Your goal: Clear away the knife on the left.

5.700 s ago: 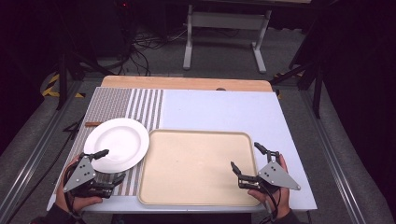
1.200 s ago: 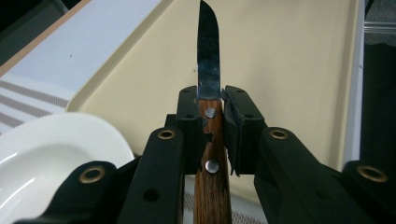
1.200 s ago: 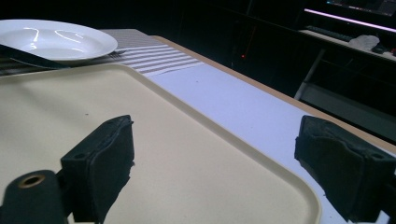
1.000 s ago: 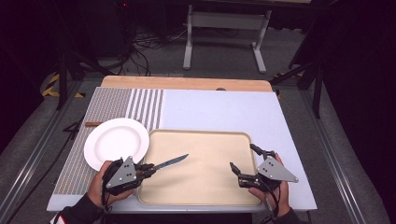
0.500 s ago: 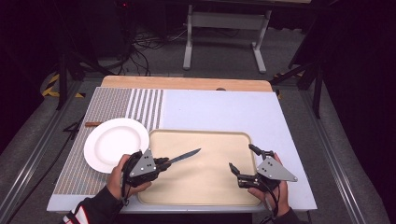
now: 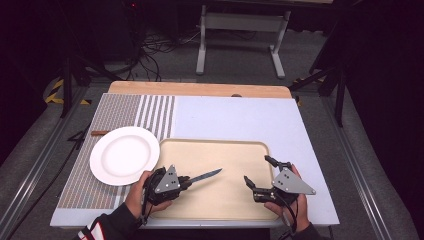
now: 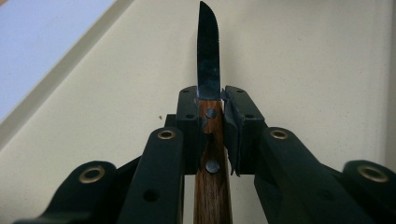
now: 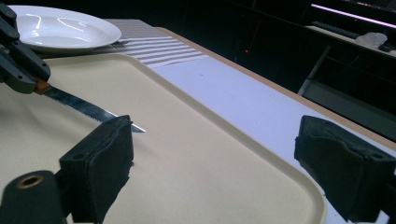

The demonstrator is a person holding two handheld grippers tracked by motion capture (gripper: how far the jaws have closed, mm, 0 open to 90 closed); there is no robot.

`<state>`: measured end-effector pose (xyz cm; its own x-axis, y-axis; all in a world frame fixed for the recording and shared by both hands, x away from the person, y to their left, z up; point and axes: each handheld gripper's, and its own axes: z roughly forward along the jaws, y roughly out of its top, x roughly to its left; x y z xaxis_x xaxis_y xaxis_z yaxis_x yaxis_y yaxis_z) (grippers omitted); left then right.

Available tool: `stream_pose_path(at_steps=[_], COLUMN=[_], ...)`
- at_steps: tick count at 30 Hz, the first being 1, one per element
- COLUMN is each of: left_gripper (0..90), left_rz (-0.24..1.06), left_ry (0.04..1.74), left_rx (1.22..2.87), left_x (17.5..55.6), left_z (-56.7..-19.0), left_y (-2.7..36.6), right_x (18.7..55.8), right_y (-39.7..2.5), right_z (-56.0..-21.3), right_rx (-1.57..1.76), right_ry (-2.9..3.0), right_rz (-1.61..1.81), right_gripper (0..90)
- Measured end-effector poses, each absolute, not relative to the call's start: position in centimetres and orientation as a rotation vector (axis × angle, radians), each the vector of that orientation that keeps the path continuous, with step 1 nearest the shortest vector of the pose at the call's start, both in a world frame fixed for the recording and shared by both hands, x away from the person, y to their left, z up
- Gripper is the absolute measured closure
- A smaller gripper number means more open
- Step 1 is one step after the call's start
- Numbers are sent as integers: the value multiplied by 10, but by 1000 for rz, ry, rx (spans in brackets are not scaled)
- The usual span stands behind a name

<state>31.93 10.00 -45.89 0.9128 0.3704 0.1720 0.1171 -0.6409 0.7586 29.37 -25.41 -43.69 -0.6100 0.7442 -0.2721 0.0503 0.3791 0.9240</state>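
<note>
The tray (image 6: pixel 235 200) serves as the landmark. Over its near left corner, the left gripper (image 6: pixel 186 181) has its jaws clamped on the wooden handle of a knife (image 6: pixel 205 176), whose blade reaches out over the tray's left half toward the middle. The left gripper view adds detail: the knife (image 7: pixel 208 60) has a serrated edge along its dark blade and two rivets in the brown handle, with the jaw pads pressed on either side at the front rivet. No brand or writing can be read on it.

At the tray's near right corner, the right gripper (image 6: pixel 256 172) stands wide open with nothing between its jaws, one fingertip above the tray surface and the other near the right rim. The right gripper view, looking low across the tray (image 8: pixel 196 154), shows the knife tip (image 8: pixel 133 127) just past its own left jaw.

Just left of the tray sits a white plate (image 6: pixel 125 155) on a striped mat (image 6: pixel 155 115), with a pale blue surface (image 6: pixel 240 120) beyond the tray's far rim.
</note>
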Motion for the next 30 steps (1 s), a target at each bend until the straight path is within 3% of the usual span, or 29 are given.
stream_pose_path(at_steps=[17, 23, 30], left_gripper=[737, 900, 900], left_rz=[357, 356, 338], left_ry=[336, 258, 170], left_rx=[2259, 2270, 2296], left_x=[315, 315, 320], left_z=[-461, -451, -451], left_y=[98, 101, 94], right_x=[295, 295, 296], right_y=[-257, -259, -258], right_z=[-437, -436, -436], right_rx=[698, 706, 712], right_ry=[1931, 1910, 1916], right_rz=[1243, 1245, 1234], right_gripper=[128, 128, 128])
